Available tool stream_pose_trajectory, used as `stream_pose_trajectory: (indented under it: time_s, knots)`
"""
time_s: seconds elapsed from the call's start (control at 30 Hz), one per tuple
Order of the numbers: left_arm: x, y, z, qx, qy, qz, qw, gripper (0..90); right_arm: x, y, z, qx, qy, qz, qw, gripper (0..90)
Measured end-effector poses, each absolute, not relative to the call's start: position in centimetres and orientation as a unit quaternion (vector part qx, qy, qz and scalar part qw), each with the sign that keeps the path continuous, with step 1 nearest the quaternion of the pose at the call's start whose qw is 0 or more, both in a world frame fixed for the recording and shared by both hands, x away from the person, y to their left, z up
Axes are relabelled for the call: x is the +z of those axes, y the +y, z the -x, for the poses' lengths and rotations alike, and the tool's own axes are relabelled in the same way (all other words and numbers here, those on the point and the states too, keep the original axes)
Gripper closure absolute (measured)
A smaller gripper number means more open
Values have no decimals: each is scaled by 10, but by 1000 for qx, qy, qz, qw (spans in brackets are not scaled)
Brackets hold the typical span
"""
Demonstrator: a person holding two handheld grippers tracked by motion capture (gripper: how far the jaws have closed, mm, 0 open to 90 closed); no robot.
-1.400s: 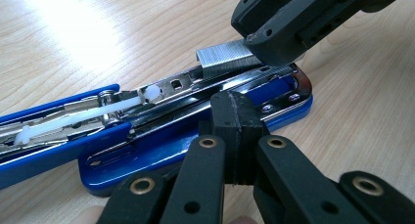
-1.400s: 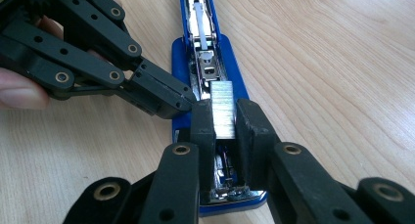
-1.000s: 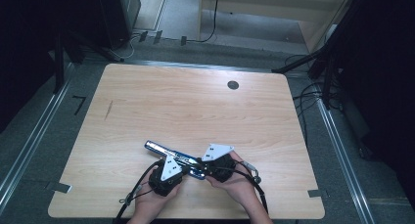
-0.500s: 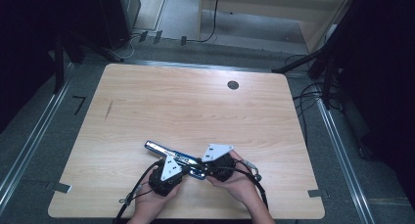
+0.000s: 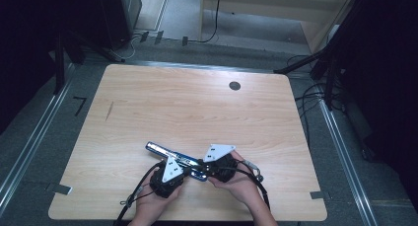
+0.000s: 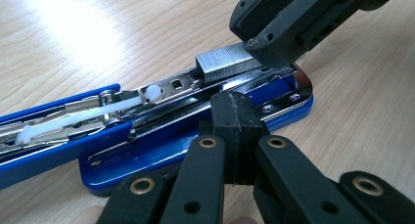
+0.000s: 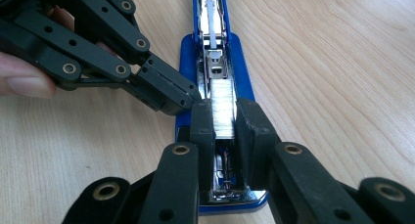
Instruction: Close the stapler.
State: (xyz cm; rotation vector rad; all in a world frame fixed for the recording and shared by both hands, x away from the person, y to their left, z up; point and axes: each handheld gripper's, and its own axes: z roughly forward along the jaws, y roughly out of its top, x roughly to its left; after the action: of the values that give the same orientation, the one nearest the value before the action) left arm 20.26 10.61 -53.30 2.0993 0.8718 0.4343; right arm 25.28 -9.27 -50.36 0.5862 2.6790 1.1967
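The opened stapler (image 7: pixel 215 62) lies on the table (image 5: pixel 197 112). The staples (image 7: pixel 223 109) are held by the right claw (image 7: pixel 225 119); the closed left claw (image 6: pixel 238 117) braces the base. The strip should be lowered level into the channel.

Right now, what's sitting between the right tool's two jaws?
A strip of staples, held over the open blue stapler's channel, as the right gripper view shows between the right tool's jaws.
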Motion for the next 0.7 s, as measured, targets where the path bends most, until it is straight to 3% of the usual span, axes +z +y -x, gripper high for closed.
stream_pose_trajectory:
  time_s: [0.7]
  knots:
    - [-533,106,-203,172,345,-831,402,900,-506,-95,-255,394,892,-213,61,765]
